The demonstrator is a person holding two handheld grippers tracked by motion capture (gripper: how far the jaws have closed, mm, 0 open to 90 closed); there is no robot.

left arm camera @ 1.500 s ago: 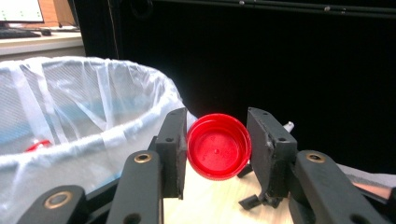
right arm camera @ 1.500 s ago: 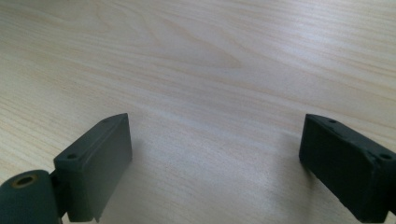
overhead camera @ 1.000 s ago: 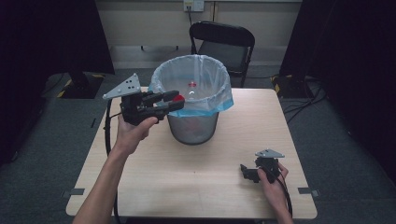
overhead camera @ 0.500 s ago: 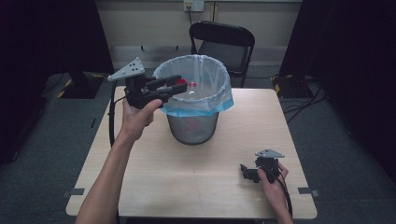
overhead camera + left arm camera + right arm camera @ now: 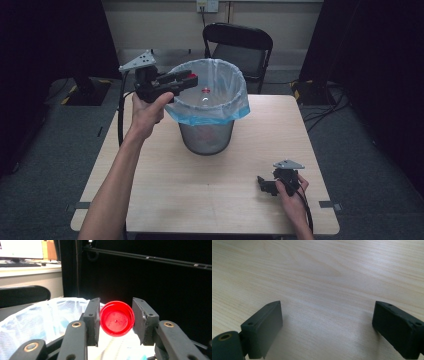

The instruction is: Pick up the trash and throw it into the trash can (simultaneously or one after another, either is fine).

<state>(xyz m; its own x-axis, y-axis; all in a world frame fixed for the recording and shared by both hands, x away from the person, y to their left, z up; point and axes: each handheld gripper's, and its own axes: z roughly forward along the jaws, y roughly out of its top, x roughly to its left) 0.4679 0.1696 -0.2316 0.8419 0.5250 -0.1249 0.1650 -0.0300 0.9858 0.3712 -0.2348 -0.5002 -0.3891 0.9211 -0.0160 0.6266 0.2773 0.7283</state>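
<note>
I see a small red cap [image 5: 116, 318], round and shallow, its open hollow side facing me, clamped by its rim between my left claw [image 5: 115, 320]. It hangs over the near-left rim of the bin [image 5: 207, 142], which stands toward the worktop's far edge.

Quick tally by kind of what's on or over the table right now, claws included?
Claws: 2, left claw shut on the cap, right claw open on the table
Red caps: 1, cap held over the bin
Bins: 1, bin with a blue liner
Total: 4
</note>
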